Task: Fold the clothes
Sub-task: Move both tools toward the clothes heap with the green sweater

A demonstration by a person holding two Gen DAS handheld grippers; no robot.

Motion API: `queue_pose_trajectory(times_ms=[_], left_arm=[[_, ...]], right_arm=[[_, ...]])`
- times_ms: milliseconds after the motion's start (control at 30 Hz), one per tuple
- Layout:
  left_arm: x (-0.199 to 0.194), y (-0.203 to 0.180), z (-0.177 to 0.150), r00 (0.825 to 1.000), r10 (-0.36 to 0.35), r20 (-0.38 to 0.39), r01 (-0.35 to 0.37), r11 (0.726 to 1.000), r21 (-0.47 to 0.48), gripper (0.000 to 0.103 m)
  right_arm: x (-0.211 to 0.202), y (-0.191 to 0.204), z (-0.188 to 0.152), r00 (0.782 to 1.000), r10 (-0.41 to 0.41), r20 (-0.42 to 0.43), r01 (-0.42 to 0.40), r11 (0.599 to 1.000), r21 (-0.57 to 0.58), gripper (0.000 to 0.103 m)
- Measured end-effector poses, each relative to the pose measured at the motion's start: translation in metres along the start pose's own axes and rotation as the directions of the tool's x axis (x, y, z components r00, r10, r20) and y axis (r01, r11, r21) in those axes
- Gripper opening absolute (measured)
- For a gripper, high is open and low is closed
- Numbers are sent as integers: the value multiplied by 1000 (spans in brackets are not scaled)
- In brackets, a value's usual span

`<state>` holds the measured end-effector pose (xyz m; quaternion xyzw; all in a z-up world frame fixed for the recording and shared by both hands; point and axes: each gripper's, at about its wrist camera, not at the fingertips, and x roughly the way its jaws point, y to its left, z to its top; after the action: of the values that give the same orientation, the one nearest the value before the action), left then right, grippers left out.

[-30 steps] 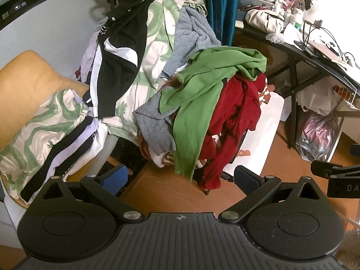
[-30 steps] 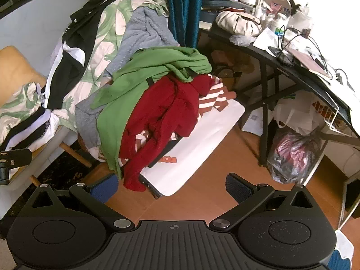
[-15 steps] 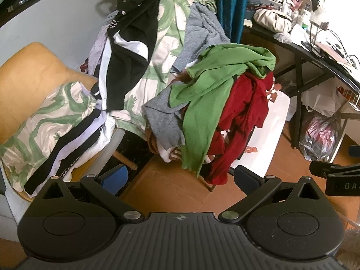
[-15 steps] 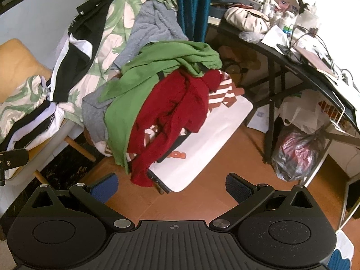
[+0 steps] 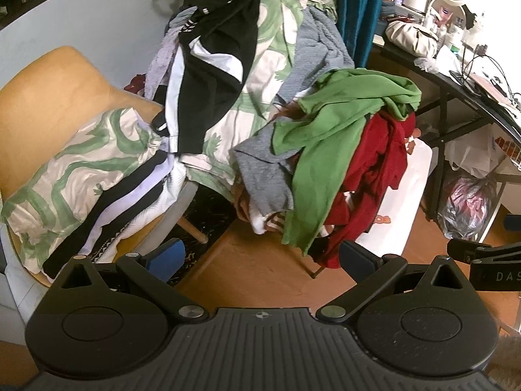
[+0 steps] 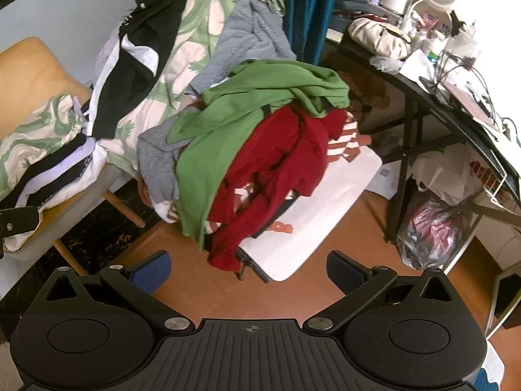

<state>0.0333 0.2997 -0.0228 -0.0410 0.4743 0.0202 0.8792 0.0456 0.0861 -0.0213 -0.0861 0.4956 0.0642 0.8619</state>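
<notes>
Hovering apart from the clothes heap, your left tongs and right tongs gape empty; green top drapes over red garment.

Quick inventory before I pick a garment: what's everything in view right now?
green garment: 1, green, top of the pile, hanging toward the floor
red garment: 1, dark red, under the green one, on the white board
grey garment: 1, grey, left of the green one
black-and-white garment: 1, draped over the leaf-print fabric
leaf-print fabric: green and cream, back of the pile
yellow chair: 1, left, holding folded clothes
white board: 1, under the pile
black desk: 1, right, cluttered
plastic bag: 1, under the desk
left gripper: open, empty
right gripper: open, empty
</notes>
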Motion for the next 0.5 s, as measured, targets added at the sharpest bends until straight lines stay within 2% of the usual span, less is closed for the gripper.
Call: queue_pose_trajectory(times_ms=[367, 500], left_arm=[[1, 54, 2, 1000, 8, -5, -9, 1000, -20, 102], [3, 65, 1, 1000, -1, -13, 0, 999, -39, 103]], right_arm=[[4, 52, 12, 1000, 2, 4, -2, 1000, -4, 102], [4, 59, 14, 1000, -6, 3, 6, 1000, -6, 102]])
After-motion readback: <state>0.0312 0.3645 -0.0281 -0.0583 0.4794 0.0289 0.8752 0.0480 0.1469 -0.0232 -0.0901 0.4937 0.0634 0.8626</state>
